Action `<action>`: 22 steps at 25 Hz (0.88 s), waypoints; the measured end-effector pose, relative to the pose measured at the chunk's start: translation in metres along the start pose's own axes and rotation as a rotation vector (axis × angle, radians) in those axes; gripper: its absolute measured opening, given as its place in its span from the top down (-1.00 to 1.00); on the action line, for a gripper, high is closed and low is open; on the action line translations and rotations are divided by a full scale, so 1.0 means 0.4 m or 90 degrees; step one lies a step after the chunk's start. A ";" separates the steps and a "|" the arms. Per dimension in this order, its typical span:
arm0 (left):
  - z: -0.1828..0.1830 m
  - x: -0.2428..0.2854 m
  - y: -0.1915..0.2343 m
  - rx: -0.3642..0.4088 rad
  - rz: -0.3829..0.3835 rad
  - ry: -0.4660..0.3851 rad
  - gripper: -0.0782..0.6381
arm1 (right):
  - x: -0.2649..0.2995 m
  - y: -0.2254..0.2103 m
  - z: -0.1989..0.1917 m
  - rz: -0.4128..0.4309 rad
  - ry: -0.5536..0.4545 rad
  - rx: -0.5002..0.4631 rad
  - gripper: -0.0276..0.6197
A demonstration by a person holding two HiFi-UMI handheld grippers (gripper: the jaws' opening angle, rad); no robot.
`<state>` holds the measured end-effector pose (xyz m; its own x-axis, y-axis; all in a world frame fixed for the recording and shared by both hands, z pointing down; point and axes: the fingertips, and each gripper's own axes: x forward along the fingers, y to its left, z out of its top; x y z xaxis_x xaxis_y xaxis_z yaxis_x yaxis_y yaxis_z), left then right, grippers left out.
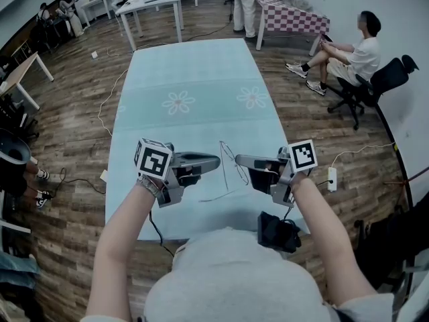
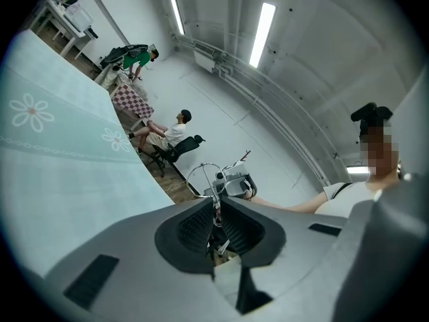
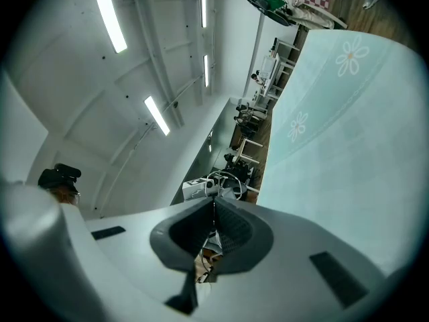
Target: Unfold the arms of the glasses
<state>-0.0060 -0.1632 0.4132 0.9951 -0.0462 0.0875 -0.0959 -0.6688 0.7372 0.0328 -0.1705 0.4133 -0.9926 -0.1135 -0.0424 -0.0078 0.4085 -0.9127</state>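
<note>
Just markers [image 1: 153, 159]: left tool [image 1: 216, 161], right tool [image 1: 238, 159]

The glasses [image 1: 234, 164] are thin, shiny metal wire. Smooth matt cloth covers the counter [image 1: 194, 79]. Left gripper [image 1: 216, 161] and right gripper [image 1: 238, 159]: matt grey plastic, ribbed black pads [image 2: 193, 229]. Wood floor [image 1: 74, 139].

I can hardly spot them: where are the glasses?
In the head view the glasses are held mid-frame between the left gripper and right gripper, above the near end of the pale blue table.
</note>
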 end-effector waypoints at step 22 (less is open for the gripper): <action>-0.016 0.009 0.030 0.110 0.211 0.073 0.64 | 0.001 -0.006 -0.017 -0.022 -0.003 -0.015 0.88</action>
<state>-0.0038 -0.1669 0.4266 0.9007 -0.2045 0.3834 -0.3967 -0.7469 0.5336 0.0315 -0.1654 0.4182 -0.9912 -0.1319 -0.0133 -0.0446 0.4259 -0.9037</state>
